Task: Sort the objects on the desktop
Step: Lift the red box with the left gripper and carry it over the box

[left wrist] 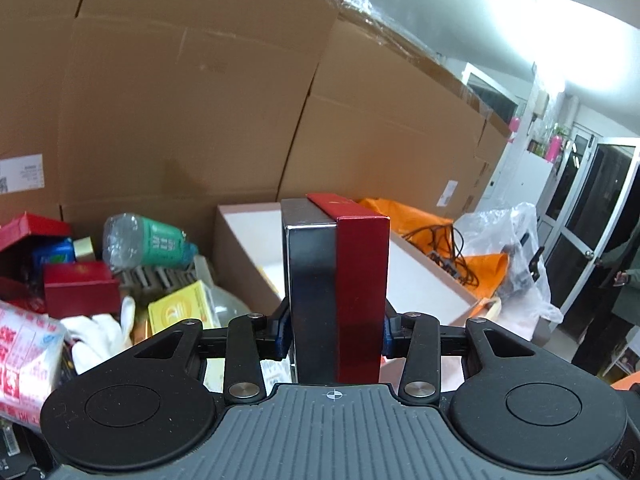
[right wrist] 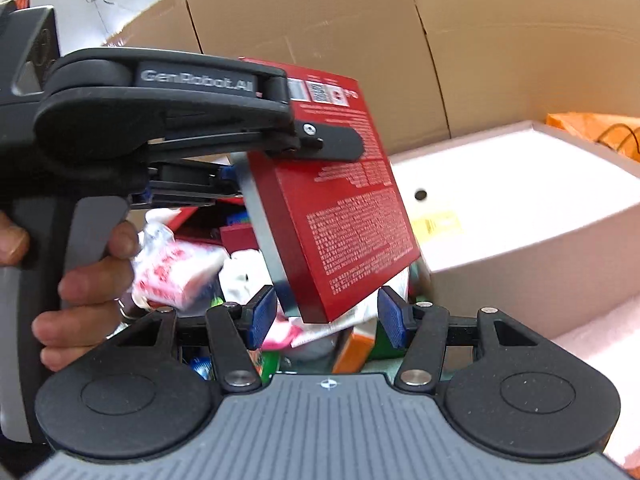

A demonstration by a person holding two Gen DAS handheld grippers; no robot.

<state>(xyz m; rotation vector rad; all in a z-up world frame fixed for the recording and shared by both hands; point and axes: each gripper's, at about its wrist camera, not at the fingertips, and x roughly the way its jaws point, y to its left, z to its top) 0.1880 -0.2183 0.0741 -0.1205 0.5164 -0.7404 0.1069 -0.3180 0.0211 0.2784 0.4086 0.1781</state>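
A wall of tall cardboard cartons (left wrist: 192,92) closes off the back of a cluttered counter, with a glass door (left wrist: 592,216) off to the right in the left wrist view. Nearest to that camera, the left claw (left wrist: 334,336) is clamped on a flat red box (left wrist: 360,280) with a silvery edge, held on its narrow side and standing up between the pads, clear of the heap below. In the right wrist view the same box (right wrist: 340,208) hangs tilted, a person's hand (right wrist: 80,280) wrapped round the left claw's handle. The right claw (right wrist: 326,320) sits just beneath the box's lower corner, its blue pads about half apart with nothing pinched between them. Under and left of the box lies a jumble: a red-and-white printed packet (left wrist: 24,360), a yellow carton (left wrist: 180,308), a small red box (left wrist: 80,288), a green-labelled plastic bottle (left wrist: 148,246). Just behind stands an open shallow box with a white inside (right wrist: 520,200), then an orange bag with black cables (left wrist: 440,236) and a clear plastic bag (left wrist: 516,248)
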